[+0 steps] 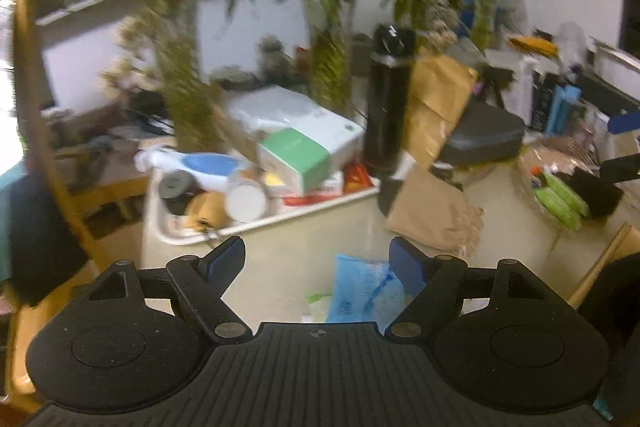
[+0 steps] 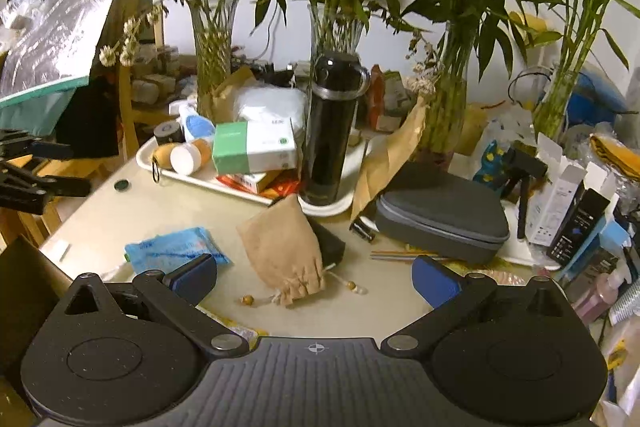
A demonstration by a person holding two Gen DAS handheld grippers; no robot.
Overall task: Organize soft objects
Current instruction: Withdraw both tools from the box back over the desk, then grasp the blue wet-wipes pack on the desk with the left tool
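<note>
A tan drawstring pouch (image 2: 286,251) lies on the beige table in the right wrist view, just ahead of my open, empty right gripper (image 2: 316,277). A blue soft packet (image 2: 172,251) lies to its left, by my right gripper's left finger. In the left wrist view my left gripper (image 1: 318,261) is open and empty above the table; the blue packet (image 1: 362,289) lies just below its right finger and the tan pouch (image 1: 434,211) lies further ahead to the right.
A white tray (image 2: 168,169) holds boxes, jars and a tall black bottle (image 2: 330,131). A grey zip case (image 2: 440,217) sits to the right. Vases of bamboo (image 2: 448,95) line the back. Boxes and clutter (image 2: 576,211) crowd the right edge. A wooden chair (image 1: 36,131) stands at the left.
</note>
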